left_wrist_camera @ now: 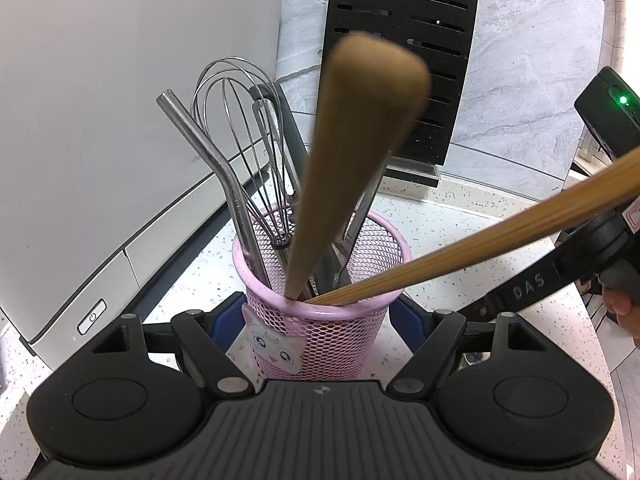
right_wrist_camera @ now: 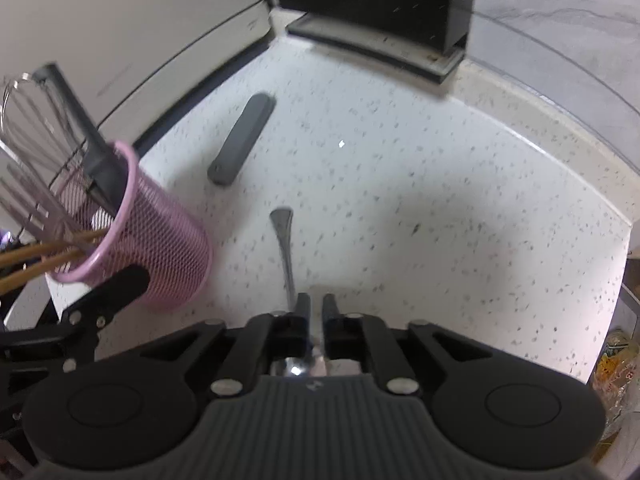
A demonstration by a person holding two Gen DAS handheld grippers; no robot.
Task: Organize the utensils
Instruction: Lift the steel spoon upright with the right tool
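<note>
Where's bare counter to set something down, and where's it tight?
Free: speckled counter right of the spoon, out to the knife block and the backsplash. Crowded: strip between pink mesh cup, grey handle and spoon; cup itself is packed.

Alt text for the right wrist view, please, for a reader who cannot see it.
The right gripper points down at a metal spoon lying on a speckled white counter, its fingers close together over the spoon. To the left stands a pink mesh holder with a whisk and chopsticks; a grey handle lies beyond.
</note>
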